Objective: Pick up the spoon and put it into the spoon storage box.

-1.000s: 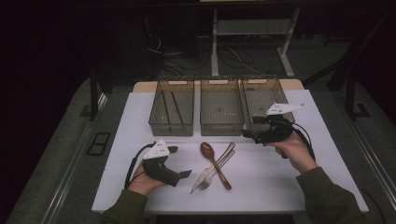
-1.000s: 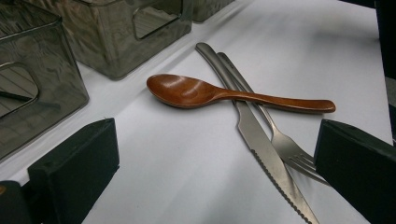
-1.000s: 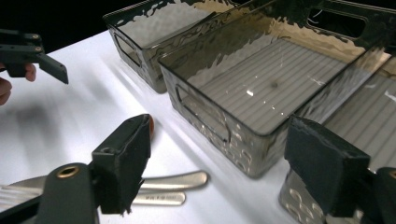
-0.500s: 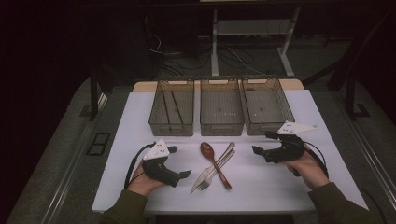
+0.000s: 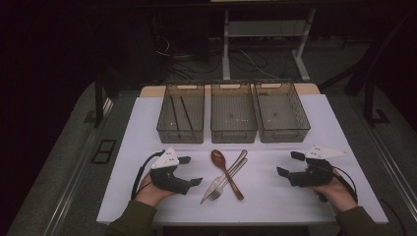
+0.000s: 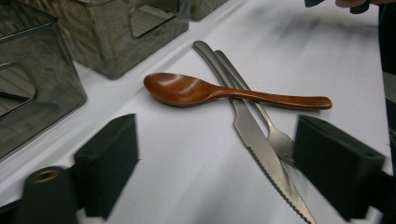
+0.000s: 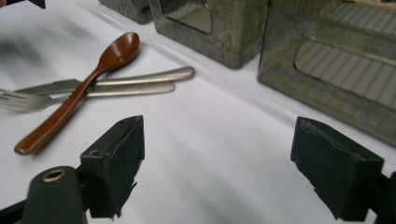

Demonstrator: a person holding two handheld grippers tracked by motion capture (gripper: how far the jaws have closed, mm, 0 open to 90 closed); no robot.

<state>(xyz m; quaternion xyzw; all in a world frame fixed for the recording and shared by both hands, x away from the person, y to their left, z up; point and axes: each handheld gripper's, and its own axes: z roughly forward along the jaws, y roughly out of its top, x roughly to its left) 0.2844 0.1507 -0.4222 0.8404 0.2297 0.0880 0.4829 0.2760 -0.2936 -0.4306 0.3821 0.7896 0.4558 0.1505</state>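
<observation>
Wooden spoon (image 5: 225, 167) crosses knife (image 5: 222, 178) and fork (image 5: 229, 180), partly hiding both. Left gripper (image 5: 193, 170) and right gripper (image 5: 288, 163) flank it, jaws apart, empty.

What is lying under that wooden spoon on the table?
The wooden spoon lies across a serrated knife and a fork, both metal, side by side on the white table. Where its handle crosses them, parts of both handles are covered.
</observation>
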